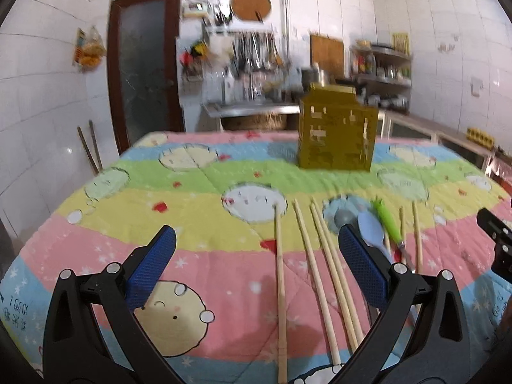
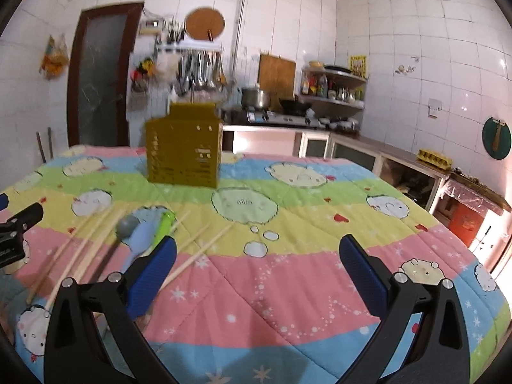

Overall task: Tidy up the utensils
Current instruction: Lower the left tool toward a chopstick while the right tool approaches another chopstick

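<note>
Several wooden chopsticks (image 1: 315, 268) lie side by side on the colourful cartoon quilt (image 1: 204, 256). Beside them lie a grey spoon (image 1: 344, 219), a light blue spoon (image 1: 371, 228) and a green-handled utensil (image 1: 388, 220). A mustard-yellow utensil holder (image 1: 336, 131) stands upright farther back. My left gripper (image 1: 256, 256) is open and empty above the chopsticks. My right gripper (image 2: 257, 262) is open and empty, with the chopsticks (image 2: 204, 246), spoons (image 2: 140, 236) and green utensil (image 2: 164, 225) to its left. The holder (image 2: 184, 148) also shows in the right wrist view.
The quilt (image 2: 288, 288) covers the whole table. Behind it are a kitchen counter with a stove and pots (image 2: 272, 112), hanging ladles (image 2: 198, 70), a corner shelf (image 2: 332, 89) and a dark door (image 1: 144, 67). The other gripper shows at the right edge (image 1: 496, 240).
</note>
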A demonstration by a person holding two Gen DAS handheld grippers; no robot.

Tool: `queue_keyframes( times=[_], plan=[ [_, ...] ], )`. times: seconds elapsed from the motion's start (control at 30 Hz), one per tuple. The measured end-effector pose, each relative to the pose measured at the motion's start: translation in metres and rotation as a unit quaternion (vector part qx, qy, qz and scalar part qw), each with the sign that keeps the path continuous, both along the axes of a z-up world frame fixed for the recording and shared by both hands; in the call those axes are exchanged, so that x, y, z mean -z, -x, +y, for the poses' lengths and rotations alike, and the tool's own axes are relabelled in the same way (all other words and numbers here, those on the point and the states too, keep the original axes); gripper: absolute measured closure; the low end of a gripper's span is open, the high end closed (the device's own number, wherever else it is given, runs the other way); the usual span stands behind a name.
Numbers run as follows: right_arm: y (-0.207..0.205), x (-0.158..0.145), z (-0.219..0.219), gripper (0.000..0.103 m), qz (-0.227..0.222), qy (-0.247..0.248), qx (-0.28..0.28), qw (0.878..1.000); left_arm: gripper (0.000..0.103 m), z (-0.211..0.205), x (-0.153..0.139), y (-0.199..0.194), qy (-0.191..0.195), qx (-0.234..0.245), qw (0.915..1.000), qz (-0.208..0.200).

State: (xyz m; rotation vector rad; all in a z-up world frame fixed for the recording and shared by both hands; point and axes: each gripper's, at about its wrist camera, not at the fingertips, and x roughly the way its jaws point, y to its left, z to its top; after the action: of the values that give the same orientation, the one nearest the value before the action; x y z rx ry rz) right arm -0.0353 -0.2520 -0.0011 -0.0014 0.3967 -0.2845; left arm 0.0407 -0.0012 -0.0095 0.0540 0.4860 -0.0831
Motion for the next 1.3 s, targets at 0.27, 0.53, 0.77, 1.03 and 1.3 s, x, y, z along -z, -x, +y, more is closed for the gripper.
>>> queue_keyframes(
  times=[0.27, 0.53, 0.77, 1.03, 1.3],
  plan=[
    [-0.046, -0.010, -0.003, 0.004, 0.047, -0.037, 0.005, 0.998, 0.005, 0.002, -0.013, -0.041, -0.009, 0.009, 0.9996, 0.024],
    [-0.102, 0.006, -0.021, 0.004, 0.143, -0.117, 0.039, 0.982, 0.005, 0.000, -0.003, -0.095, -0.017, 0.011, 0.9952, 0.096],
    [-0.129, 0.032, -0.025, 0.004, 0.192, -0.117, 0.070, 0.972, 0.005, -0.003, 0.032, -0.131, -0.020, 0.015, 0.9828, 0.183],
    [-0.142, 0.049, -0.026, 0.004, 0.220, -0.108, 0.095, 0.965, 0.004, 0.002, 0.055, -0.146, -0.015, 0.006, 0.9731, 0.230],
    [-0.147, 0.060, -0.031, 0.004, 0.239, -0.135, 0.099, 0.956, 0.004, 0.003, 0.057, -0.144, -0.014, 0.009, 0.9738, 0.227]
  ],
)
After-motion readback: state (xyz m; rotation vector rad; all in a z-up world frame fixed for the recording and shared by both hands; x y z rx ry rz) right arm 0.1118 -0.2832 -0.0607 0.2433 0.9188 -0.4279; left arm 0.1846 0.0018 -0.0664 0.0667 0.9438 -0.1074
